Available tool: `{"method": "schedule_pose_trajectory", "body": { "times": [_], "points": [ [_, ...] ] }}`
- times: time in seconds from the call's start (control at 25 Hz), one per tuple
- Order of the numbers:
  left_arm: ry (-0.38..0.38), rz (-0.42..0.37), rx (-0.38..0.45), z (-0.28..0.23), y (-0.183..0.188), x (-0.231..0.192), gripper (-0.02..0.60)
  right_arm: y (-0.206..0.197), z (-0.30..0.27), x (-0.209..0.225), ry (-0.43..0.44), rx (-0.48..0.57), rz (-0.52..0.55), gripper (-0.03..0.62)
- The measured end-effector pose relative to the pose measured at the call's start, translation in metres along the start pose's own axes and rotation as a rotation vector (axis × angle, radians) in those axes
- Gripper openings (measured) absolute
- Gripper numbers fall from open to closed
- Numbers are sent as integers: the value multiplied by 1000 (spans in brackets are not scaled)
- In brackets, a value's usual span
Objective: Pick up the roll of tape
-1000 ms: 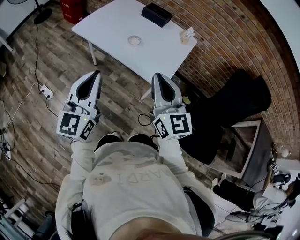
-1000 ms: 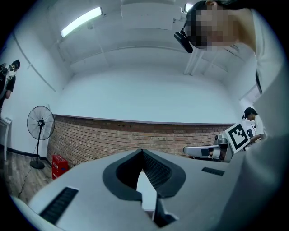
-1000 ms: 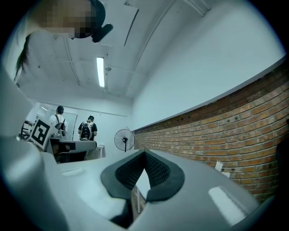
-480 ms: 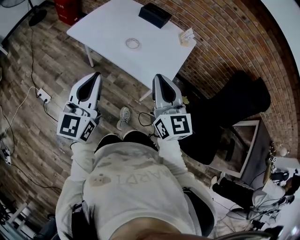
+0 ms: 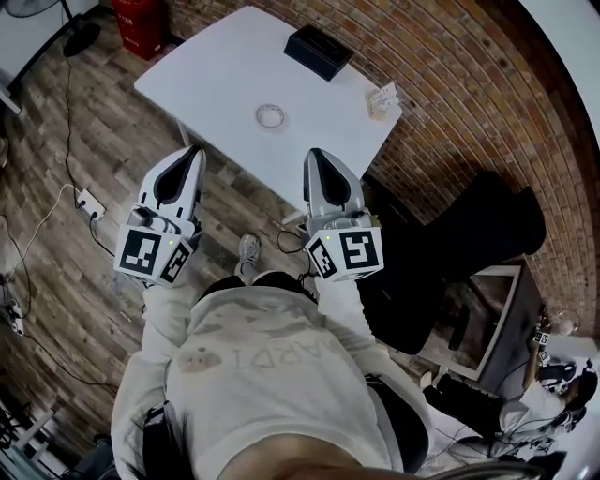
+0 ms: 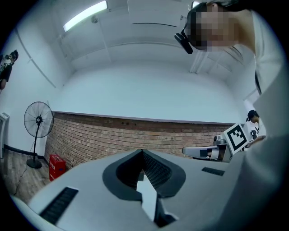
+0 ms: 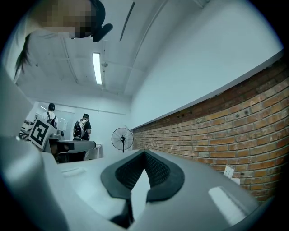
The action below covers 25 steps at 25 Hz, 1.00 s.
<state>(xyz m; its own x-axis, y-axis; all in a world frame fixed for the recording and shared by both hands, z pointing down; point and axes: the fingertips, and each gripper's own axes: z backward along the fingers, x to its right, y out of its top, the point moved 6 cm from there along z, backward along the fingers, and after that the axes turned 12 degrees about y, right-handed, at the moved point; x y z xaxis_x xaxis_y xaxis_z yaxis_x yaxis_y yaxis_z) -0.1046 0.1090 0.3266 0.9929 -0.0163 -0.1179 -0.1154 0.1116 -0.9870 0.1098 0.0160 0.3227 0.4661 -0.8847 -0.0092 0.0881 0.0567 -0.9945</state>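
Note:
The roll of tape is a small pale ring lying flat on the white table, seen in the head view only. Both grippers are held side by side in front of the person, short of the table's near edge and pointing towards it. My left gripper is shut with nothing in it, its jaws meeting at the tips. My right gripper is shut and empty too, close to the table's near corner. Neither touches the tape, which neither gripper view shows.
A black box and a small card holder sit at the table's far side. A brick wall runs along the right. A red crate, a power strip with cables and a black bag are on the wooden floor.
The table and tape have come nearer to both grippers as the person steps forward. A shoe now shows below the grippers. Both grippers keep their pose and stay shut.

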Motion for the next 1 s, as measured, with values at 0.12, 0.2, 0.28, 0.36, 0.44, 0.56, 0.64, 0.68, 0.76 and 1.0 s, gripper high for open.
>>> {"method": "schedule_pose_trajectory", "body": {
  "times": [0.12,0.2,0.28,0.36,0.44,0.56,0.64,0.68,0.76,1.0],
  "points": [
    [0,-1,5,-27,1,-7,5,0,-21,20,10,-1,4,11],
    [2,0,6,-44,1,-10,5,-1,-33,33,18,-5,5,11],
    [3,2,6,-59,1,-11,5,-2,-44,45,27,-11,5,11],
    [2,-3,6,-73,1,-10,5,-3,-53,58,37,-19,2,11],
    [3,-14,5,-85,1,-10,5,-5,-63,70,43,-27,0,11],
    [9,-24,8,-102,0,-13,5,-8,-79,86,49,-37,-5,11],
    [16,-29,11,-112,0,-15,5,-11,-88,96,56,-42,-19,11],
    [21,-33,13,-116,0,-16,5,-13,-92,101,62,-47,-24,11],
    [29,-39,16,-124,0,-16,6,-18,-100,109,76,-57,-28,11],
    [46,-53,8,-135,-7,-15,5,-32,-112,122,100,-71,-48,11]
  ]
}}
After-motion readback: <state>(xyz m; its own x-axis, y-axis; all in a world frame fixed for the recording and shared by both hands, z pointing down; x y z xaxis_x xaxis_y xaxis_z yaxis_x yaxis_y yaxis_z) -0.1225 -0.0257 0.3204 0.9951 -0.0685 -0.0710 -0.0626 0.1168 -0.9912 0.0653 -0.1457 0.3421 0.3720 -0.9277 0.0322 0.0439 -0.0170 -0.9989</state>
